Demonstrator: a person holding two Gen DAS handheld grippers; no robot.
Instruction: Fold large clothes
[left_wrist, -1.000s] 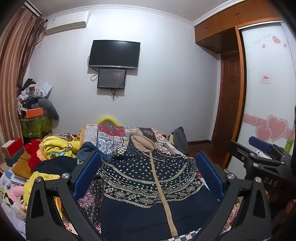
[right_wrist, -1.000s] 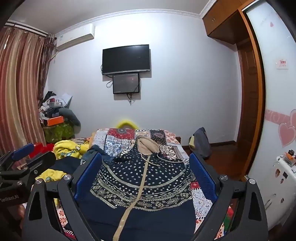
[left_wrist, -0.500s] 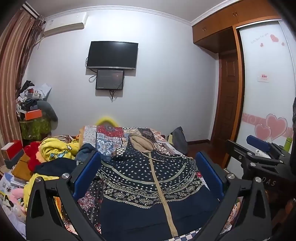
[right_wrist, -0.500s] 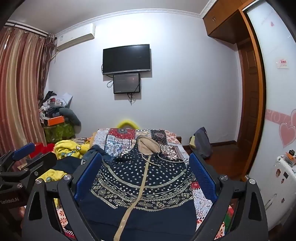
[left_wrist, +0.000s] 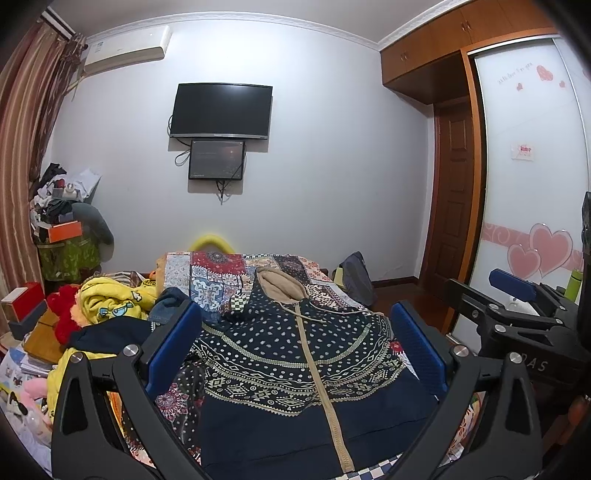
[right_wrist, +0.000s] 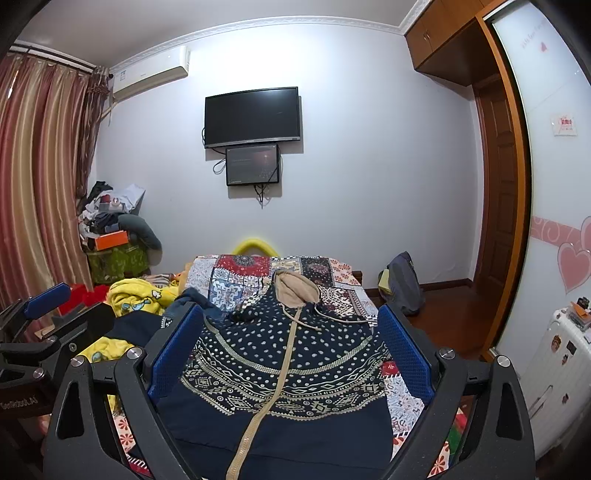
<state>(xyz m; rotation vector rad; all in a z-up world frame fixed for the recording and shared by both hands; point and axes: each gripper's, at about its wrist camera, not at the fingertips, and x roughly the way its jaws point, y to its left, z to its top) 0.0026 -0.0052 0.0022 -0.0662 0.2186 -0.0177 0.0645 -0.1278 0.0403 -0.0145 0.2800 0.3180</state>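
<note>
Left tool has both blue pads spread wide, holding nothing, hovering over the near end of the bed; right tool likewise spread and empty, just beside it. Hoodie lies flat on the bed, zip side up, tan-lined hood at the far end, hem nearest the tools. Left to right otherwise: yellow blanket and clutter off the left edge, hoodie in the centre, backpack on the floor to the right. Likely soft, limp, moderately heavy knit; will sag and drag, not slip. Best bet: pinch hem corners or shoulder seams, avoid the zip and drawstrings. Versus a second ago: almost no change, hoodie unmoved, both tools still spread, view drifted only slightly.
</note>
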